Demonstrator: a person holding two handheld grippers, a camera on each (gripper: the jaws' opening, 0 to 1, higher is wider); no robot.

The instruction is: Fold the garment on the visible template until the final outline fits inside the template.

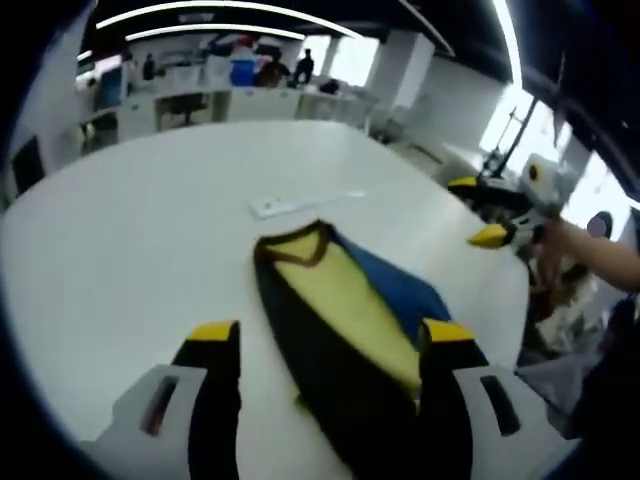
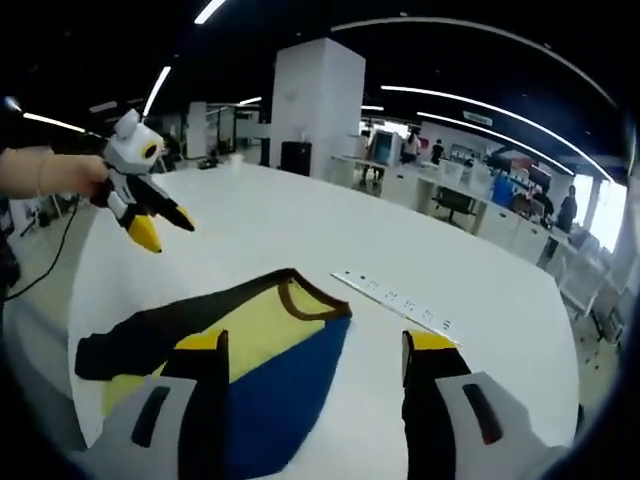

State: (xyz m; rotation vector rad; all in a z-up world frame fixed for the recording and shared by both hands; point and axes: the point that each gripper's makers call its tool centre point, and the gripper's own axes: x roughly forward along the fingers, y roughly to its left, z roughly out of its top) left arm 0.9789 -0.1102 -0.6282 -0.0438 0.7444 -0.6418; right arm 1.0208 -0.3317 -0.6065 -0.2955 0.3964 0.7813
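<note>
Garment position: the garment (image 1: pixel 345 330) is laid on the white counter (image 1: pixel 150 220), just ahead of and between the jaws of the left hand-held gripper (image 1: pixel 330 335).
Long axis: it is seen running away from that gripper, collar end farthest.
Nearer gripper: the left one is judged nearer; the right hand-held gripper (image 2: pixel 315 345) is held over the blue edge.
Jaws: both pairs are spread wide, nothing held.
Garment look: yellow and blue panels, dark sleeve and brown collar; partly folded lengthwise.
Beyond collar: a white ruler-like strip (image 2: pixel 395 298).
Template: cannot be made out.
</note>
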